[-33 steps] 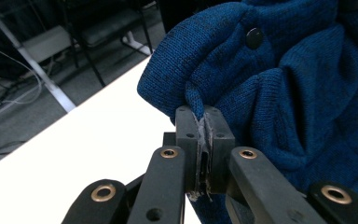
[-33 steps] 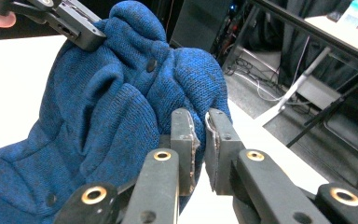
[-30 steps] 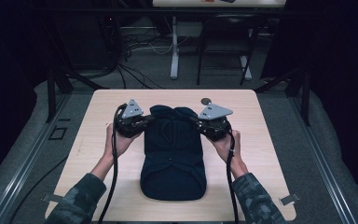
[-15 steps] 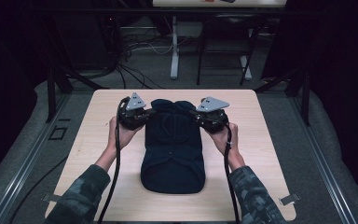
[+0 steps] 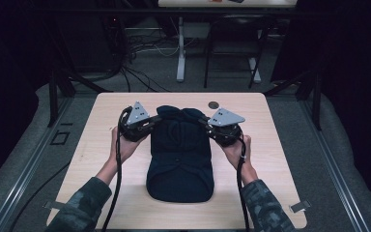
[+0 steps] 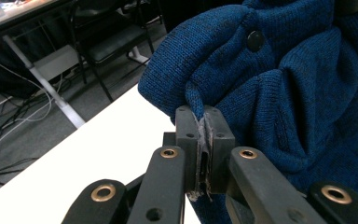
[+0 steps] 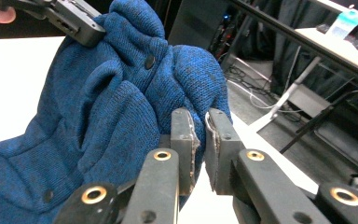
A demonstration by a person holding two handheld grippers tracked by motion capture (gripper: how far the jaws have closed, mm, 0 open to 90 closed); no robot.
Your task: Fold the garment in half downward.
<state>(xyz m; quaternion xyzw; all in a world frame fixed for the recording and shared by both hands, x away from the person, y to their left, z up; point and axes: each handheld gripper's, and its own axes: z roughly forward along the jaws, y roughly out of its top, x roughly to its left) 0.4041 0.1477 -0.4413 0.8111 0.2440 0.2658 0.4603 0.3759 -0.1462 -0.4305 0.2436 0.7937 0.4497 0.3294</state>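
A dark blue knitted garment (image 5: 179, 159) with buttons lies folded along the middle of the light wooden table (image 5: 270, 159). Its far end is bunched and slightly raised between the two grippers. My left gripper (image 5: 152, 124) is at the far left corner. In the left gripper view the left gripper (image 6: 204, 116) is shut on a thin fold of the knit (image 6: 298, 70). At the far right corner my right gripper (image 5: 205, 124) holds the other side. In the right gripper view the right gripper (image 7: 200, 116) stands pinched on the edge of the fabric (image 7: 98, 107).
A small dark round object (image 5: 213, 104) lies on the table just beyond the right gripper. Past the far edge are a table leg (image 5: 180, 53), chairs and cables on the floor. Metal clips (image 5: 299, 207) sit at the table's near corners.
The garment has slid a little away from the person, pulled by both grippers. The hands shifted only slightly and both grips are unchanged.
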